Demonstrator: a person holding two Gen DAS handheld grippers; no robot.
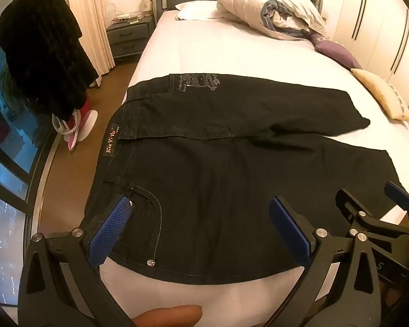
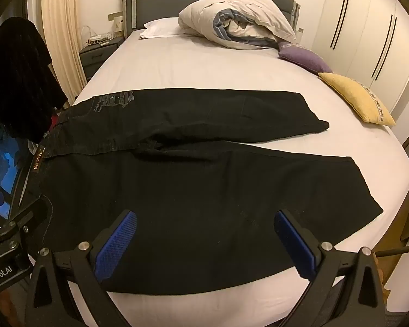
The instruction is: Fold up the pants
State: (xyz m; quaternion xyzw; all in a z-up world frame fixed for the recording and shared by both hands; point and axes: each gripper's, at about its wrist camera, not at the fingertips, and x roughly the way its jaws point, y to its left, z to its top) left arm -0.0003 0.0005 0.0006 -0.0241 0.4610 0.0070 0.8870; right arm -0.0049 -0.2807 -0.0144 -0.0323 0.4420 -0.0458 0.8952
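Observation:
Black pants [image 1: 218, 169] lie flat across the white bed [image 1: 204, 51], waistband at the left, both legs spread apart and pointing right. They also show in the right wrist view [image 2: 199, 190]. My left gripper [image 1: 201, 207] is open, hovering over the near hip and pocket area, holding nothing. My right gripper [image 2: 205, 222] is open over the near leg, holding nothing. The right gripper also shows at the right edge of the left wrist view [image 1: 373, 199].
A bundled duvet [image 2: 237, 21] and white pillow [image 2: 161, 27] lie at the head of the bed. A purple cushion [image 2: 305, 57] and yellow cushion [image 2: 357, 98] sit on the right side. A nightstand [image 1: 128, 35] and dark hanging clothing [image 1: 43, 49] stand left.

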